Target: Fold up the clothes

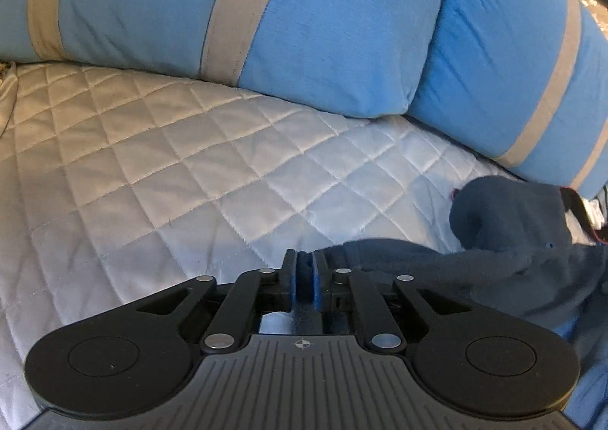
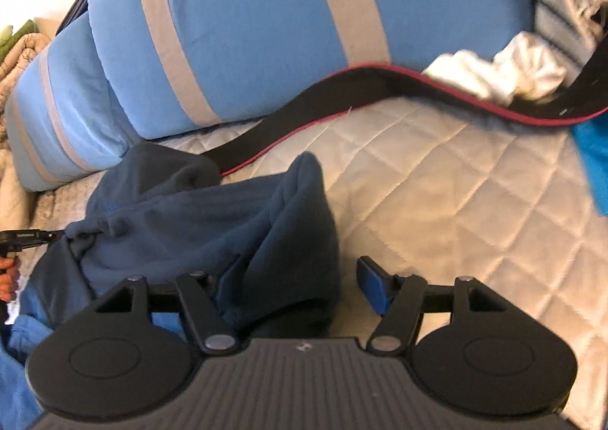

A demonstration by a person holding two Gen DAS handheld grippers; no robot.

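A dark blue fleece garment [image 2: 197,217] lies bunched on the quilted white bedcover [image 2: 456,194]. My right gripper [image 2: 298,268] is open, and a raised fold of the garment sits between its fingers, against the left finger. The right finger [image 2: 374,287] stands free over the cover. In the left wrist view my left gripper [image 1: 304,272] is shut on an edge of the garment [image 1: 494,270], which trails off to the right. The left gripper [image 2: 28,238] also shows at the far left of the right wrist view, at the garment's edge, with a hand below it.
Two blue pillows with grey stripes [image 1: 304,23] [image 2: 247,23] lie along the back of the bed. A black strap with red edging [image 2: 342,99] runs across the cover behind the garment. White cloth [image 2: 501,73] and a bright blue item [image 2: 594,164] lie at the right.
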